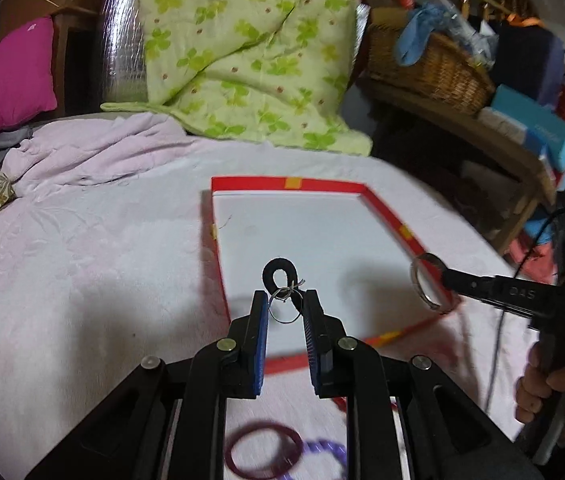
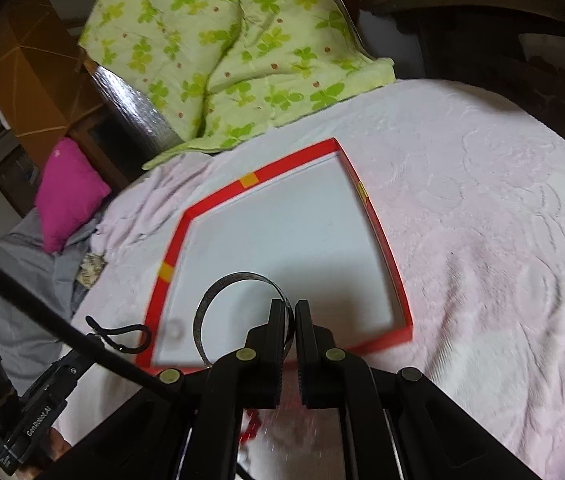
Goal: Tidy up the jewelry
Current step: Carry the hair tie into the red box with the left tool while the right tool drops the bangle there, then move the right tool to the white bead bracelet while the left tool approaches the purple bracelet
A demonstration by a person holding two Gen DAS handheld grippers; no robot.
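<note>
A shallow box with a red rim [image 1: 386,208] [image 2: 278,166] and a bare white floor lies on the pale pink bedspread. My left gripper [image 1: 285,307] is shut on a thin wire ring [image 1: 282,314] tied to a black cord loop [image 1: 278,272], held over the box's near left corner. In the right wrist view the left gripper [image 2: 96,338] shows at lower left, with the black cord [image 2: 134,338] curling from it. My right gripper [image 2: 291,308] [image 1: 448,278] is shut on a dark silver bangle [image 2: 234,280] [image 1: 426,280], which hangs above the box's near edge.
A maroon bangle [image 1: 264,452] and purple beads [image 1: 326,448] lie on the bedspread under the left gripper; red beads [image 2: 252,424] lie under the right. A green floral quilt [image 1: 242,48] and magenta pillow [image 1: 10,76] are behind. A wicker basket [image 1: 430,68] sits on shelves to the right.
</note>
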